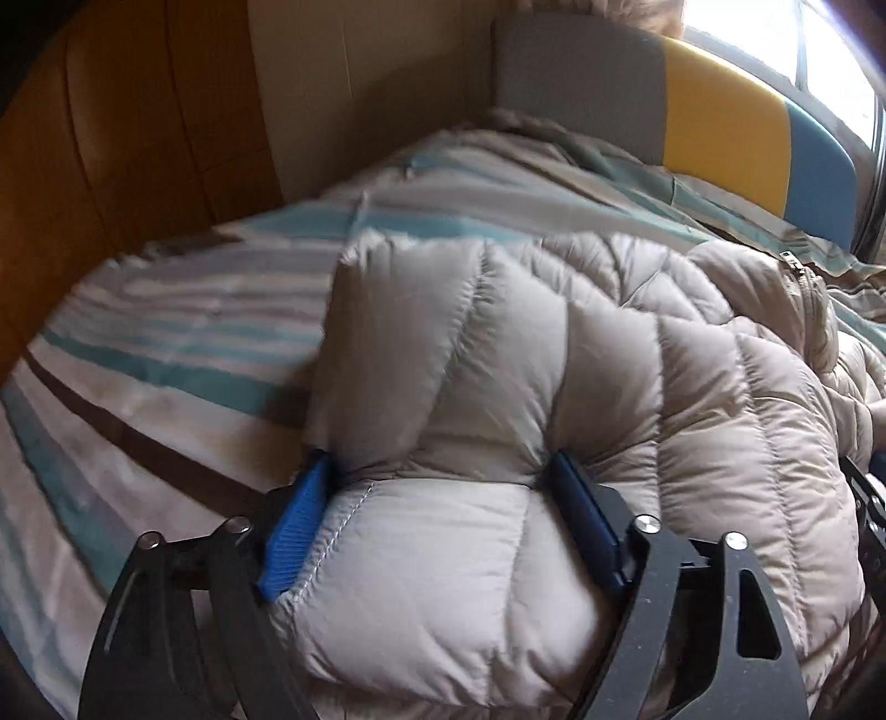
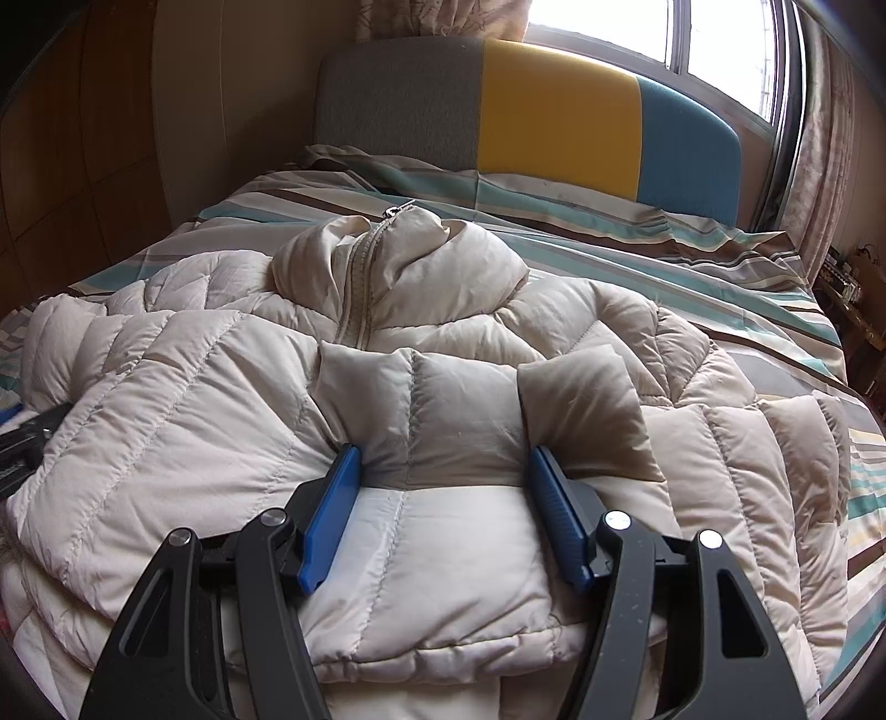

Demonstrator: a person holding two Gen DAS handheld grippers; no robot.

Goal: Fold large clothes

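Left gripper clamps a puffy fold of the beige down jacket, blue pads pressed into the fabric on both sides, fold bulging up between them. Right gripper likewise pinches a bunched piece of the jacket hem, blue pads squeezing it. Jacket lies front up on the striped bedspread, zipper closed, collar pointing toward the headboard. Left sleeve area folded over the jacket body in the right wrist view. Beyond the jacket: pillow against the grey-yellow-blue headboard. Window behind the headboard, wooden wardrobe left of it.
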